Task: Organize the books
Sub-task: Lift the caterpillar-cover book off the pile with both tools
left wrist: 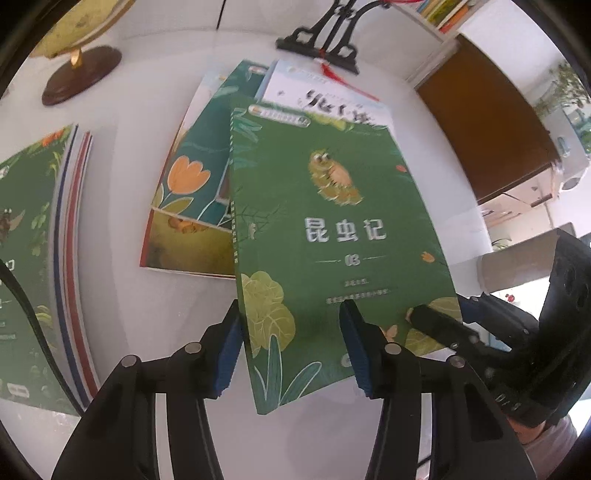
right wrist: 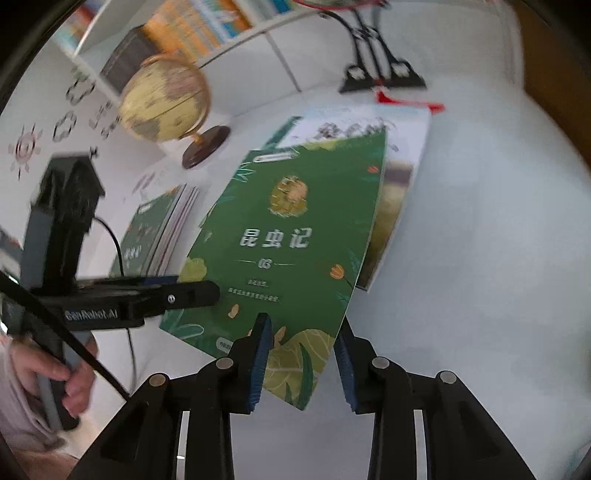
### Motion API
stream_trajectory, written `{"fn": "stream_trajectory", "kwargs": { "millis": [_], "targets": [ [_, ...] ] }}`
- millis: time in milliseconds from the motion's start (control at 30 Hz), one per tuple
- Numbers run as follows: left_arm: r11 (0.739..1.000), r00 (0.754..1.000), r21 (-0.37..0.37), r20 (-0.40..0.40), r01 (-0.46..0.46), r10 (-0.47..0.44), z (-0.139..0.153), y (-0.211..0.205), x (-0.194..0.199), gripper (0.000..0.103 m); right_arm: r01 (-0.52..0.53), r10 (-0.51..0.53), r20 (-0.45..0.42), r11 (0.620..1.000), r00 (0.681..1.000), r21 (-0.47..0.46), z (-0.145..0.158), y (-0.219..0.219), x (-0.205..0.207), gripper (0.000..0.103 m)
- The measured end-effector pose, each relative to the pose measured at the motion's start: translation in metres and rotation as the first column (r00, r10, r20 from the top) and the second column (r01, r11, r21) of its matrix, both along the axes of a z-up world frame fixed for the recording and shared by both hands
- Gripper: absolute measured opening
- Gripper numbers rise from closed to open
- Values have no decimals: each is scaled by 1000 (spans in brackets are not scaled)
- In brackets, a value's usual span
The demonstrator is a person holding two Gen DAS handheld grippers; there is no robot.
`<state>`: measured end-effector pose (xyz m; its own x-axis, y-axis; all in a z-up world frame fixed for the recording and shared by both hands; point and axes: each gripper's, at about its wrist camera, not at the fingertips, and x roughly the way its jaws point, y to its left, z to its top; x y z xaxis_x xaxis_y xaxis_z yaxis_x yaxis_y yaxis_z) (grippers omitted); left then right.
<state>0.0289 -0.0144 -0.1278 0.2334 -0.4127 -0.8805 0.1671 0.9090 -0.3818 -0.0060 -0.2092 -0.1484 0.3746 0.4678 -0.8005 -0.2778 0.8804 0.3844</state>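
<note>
A green book with a yellow insect on its cover point(left wrist: 332, 229) point(right wrist: 295, 236) is tilted up off a loose pile of books point(left wrist: 188, 199) on the white table point(left wrist: 147, 314). My left gripper point(left wrist: 290, 310) is shut on its near left corner, one blue pad at the spine and the other on the cover. My right gripper point(right wrist: 303, 321) is shut on the near right corner, and the cover bows between its pads. In each wrist view the other gripper point(left wrist: 439, 314) point(right wrist: 199, 288) clamps the book's side edge.
A neat stack of books point(left wrist: 44, 258) point(right wrist: 159, 229) lies to the left. A globe on a dark base point(left wrist: 74, 37) point(right wrist: 166, 99) and a black ornate stand point(left wrist: 325, 40) stand behind. A bookshelf point(right wrist: 207, 22) is at the back and a brown cabinet point(left wrist: 487, 133) at the right. A hand point(right wrist: 74, 380) holds the left gripper.
</note>
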Motion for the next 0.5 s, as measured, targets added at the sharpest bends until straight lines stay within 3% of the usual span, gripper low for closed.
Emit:
{"fn": "stream_trajectory", "kwargs": {
  "millis": [167,300,500],
  "targets": [
    [1000,999,6,52,13,-13,12,3,-5,48,-64,78,108,989,991,-133,17,14,-15,33],
    [999,998,-32,61,2,0,17,10,-8,48,-54,77,144,987,987,-152,24,15,-21,33],
    [1000,998,-6,63,21,-21,17,10,-18,48,-54,89,178,980,980,-190,32,22,-30,33]
  ]
}}
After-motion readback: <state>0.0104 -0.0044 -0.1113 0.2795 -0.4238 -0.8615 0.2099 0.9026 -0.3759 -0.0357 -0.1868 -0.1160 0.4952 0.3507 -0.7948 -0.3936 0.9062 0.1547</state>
